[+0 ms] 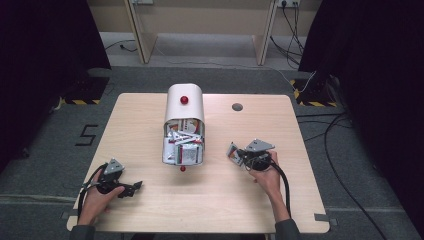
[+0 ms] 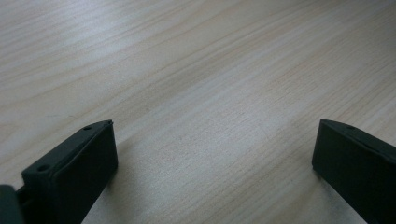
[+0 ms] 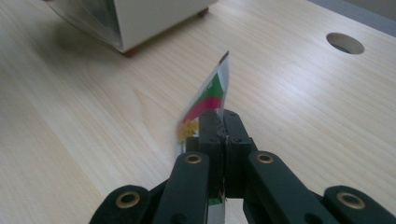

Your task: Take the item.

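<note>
Table: pale wood table (image 1: 150,115) on grey floor, a round hole (image 1: 237,106) at 1 o'clock.
Bin: white round-topped bin (image 1: 184,107) lying at centre, mouth toward 6 o'clock, stuffed with packets (image 1: 183,142).
Left hand: left hand (image 1: 97,197) at 8 o'clock, forearm entering from below; left gripper (image 2: 212,158) low over bare wood, jaws wide apart.
Right hand: right hand (image 1: 265,175) at 4 o'clock; right gripper (image 3: 223,126) pinches a sachet (image 3: 210,95) edge-up, jaws closed on it.
</note>
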